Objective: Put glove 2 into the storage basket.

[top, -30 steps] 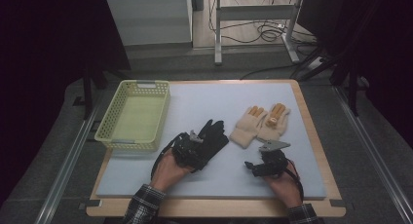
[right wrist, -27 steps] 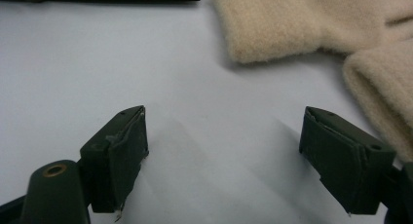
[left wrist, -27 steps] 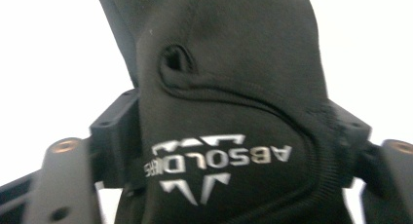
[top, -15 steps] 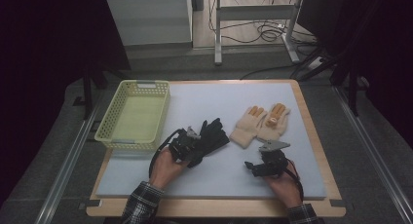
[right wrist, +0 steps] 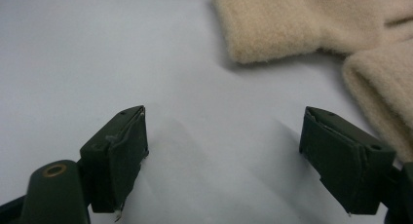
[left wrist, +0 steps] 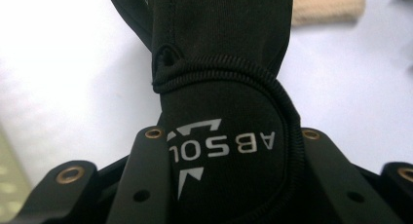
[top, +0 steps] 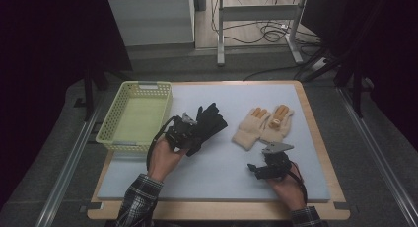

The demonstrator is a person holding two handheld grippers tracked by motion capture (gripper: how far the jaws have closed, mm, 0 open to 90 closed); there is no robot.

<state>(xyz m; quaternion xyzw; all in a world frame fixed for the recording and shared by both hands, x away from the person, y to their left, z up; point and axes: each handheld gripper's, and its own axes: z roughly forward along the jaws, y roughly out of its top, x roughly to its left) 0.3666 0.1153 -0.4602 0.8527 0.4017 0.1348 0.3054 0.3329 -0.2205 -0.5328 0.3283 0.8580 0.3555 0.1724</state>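
Holding item: black glove [top: 209, 122], cuff clamped in your left gripper [top: 190, 136], beside the basket [top: 134, 119]. Long axis runs from the cuff up and right, fingers pointing toward the worktop's [top: 222, 172] far side. Left gripper view adds white cuff lettering. Your right gripper [right wrist: 224, 156] stands wide, empty, near the beige gloves [top: 263, 126].

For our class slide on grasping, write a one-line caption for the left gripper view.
Left gripper shut on the cuff of a black glove, above the pale mat.
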